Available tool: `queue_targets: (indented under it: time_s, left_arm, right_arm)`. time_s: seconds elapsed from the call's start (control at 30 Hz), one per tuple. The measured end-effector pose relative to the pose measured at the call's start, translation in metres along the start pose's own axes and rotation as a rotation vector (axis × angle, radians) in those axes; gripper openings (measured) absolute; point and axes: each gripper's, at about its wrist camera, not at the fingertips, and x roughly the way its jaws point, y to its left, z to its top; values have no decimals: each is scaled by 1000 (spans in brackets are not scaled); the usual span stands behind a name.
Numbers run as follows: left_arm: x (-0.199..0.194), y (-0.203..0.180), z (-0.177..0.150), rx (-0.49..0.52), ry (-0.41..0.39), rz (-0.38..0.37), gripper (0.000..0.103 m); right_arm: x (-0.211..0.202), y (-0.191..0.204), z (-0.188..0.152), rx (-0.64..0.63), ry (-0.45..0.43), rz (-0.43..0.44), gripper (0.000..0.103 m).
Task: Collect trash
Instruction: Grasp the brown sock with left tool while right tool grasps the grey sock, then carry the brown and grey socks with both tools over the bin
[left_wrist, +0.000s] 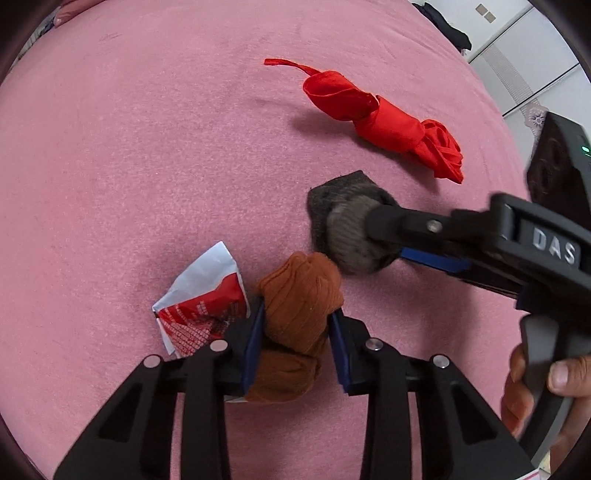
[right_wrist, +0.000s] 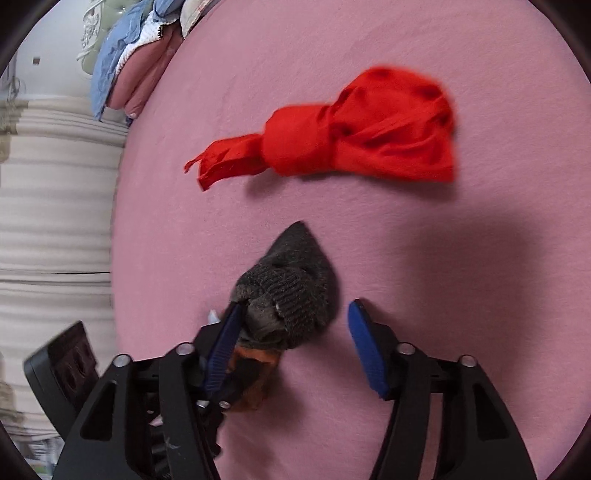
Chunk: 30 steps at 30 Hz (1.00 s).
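My left gripper (left_wrist: 295, 328) is shut on a rolled brown sock (left_wrist: 299, 306) on the pink bed. A torn red and white wrapper (left_wrist: 203, 306) lies just left of its left finger. My right gripper (right_wrist: 295, 332) is open around a rolled grey sock (right_wrist: 291, 291); its left pad touches the sock and the right pad stands apart. The grey sock also shows in the left wrist view (left_wrist: 347, 229) with the right gripper (left_wrist: 388, 236) on it. The brown sock (right_wrist: 255, 373) peeks out under the grey one.
A knotted red cloth (left_wrist: 384, 118) lies beyond the socks, also in the right wrist view (right_wrist: 354, 129). The pink bed sheet (left_wrist: 147, 147) spreads around. Folded clothes (right_wrist: 133, 55) are piled at the bed's far left edge. White cabinets (left_wrist: 524, 55) stand beyond the bed.
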Motion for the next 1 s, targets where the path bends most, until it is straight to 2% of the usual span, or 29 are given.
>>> queue_targets:
  time_s: [0.07, 0.2, 0.37, 0.6, 0.87, 1.0]
  left_arm:
    - [-1, 2, -2, -10, 2, -15, 30]
    - [-9, 4, -10, -35, 5, -48, 28]
    - [-30, -5, -29, -28, -14, -90, 28]
    - [-57, -30, -82, -46, 10, -145, 28]
    - [-79, -60, -154, -35, 45, -175, 28]
    - [-83, -91, -191, -17, 79, -204, 28]
  right_arm:
    - [2, 3, -2, 11, 2, 30, 37]
    - [-4, 10, -13, -6, -24, 17, 24]
    - [-33, 11, -38, -50, -84, -41, 23]
    - [-77, 7, -95, -56, -116, -80, 23]
    - [-132, -13, -180, -18, -171, -96, 23]
    - [-167, -38, -223, 42, -215, -81, 23]
